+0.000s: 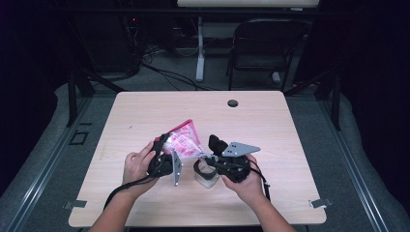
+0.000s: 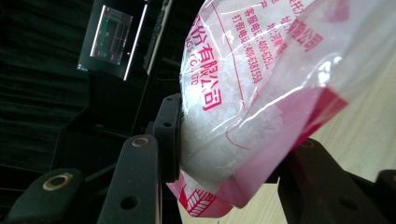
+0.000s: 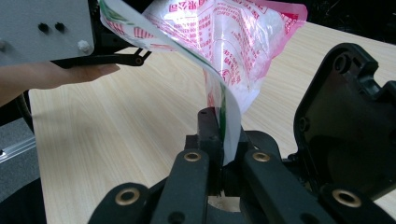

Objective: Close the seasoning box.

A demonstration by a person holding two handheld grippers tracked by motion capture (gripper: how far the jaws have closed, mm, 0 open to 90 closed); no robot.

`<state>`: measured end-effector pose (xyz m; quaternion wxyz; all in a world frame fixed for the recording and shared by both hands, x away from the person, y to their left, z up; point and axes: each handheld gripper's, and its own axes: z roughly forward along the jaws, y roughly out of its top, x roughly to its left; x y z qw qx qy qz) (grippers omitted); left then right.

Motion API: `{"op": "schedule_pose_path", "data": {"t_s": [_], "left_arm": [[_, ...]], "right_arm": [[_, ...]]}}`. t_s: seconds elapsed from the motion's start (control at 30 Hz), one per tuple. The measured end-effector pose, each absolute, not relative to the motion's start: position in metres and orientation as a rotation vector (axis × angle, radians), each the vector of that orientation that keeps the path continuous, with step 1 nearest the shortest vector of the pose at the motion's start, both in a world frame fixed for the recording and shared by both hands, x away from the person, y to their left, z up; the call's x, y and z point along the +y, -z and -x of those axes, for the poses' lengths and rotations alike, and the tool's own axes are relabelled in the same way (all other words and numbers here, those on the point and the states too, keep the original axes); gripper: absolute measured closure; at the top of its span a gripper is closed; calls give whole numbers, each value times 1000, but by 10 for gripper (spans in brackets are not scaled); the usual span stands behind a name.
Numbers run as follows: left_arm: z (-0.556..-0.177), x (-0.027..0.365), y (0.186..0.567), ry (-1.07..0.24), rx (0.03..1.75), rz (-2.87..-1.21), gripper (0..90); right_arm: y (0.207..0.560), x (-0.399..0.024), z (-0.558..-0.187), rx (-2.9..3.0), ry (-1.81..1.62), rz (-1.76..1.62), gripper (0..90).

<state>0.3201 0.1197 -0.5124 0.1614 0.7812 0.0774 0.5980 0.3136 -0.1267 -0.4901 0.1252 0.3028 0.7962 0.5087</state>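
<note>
My left hand (image 1: 138,166) wraps the black left gripper (image 1: 162,162), just left of the light wooden table's (image 1: 290,145) middle, near its front edge. Its jaws stand partly apart, pressed on the fat, filled part of the clear plastic bag with pink print and white grains (image 2: 243,93), one pad (image 2: 169,135) flat against it. My right hand (image 1: 246,183) holds the black right gripper (image 1: 212,157) just beside the left one, nearer that front edge. Its jaws are pinched tight on a thin edge of the bag, fingertips (image 3: 208,126) pointing up. Both forearms come in over the table's front edge.
</note>
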Motion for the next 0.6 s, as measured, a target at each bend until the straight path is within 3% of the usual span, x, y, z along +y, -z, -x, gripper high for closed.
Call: {"op": "schedule_pose_path", "data": {"t_s": [0.6], "left_arm": [[-317,116,509,-1736,213,-2218,631]], "right_arm": [[490,-129,-315,2326,-1433,-889,898]]}}
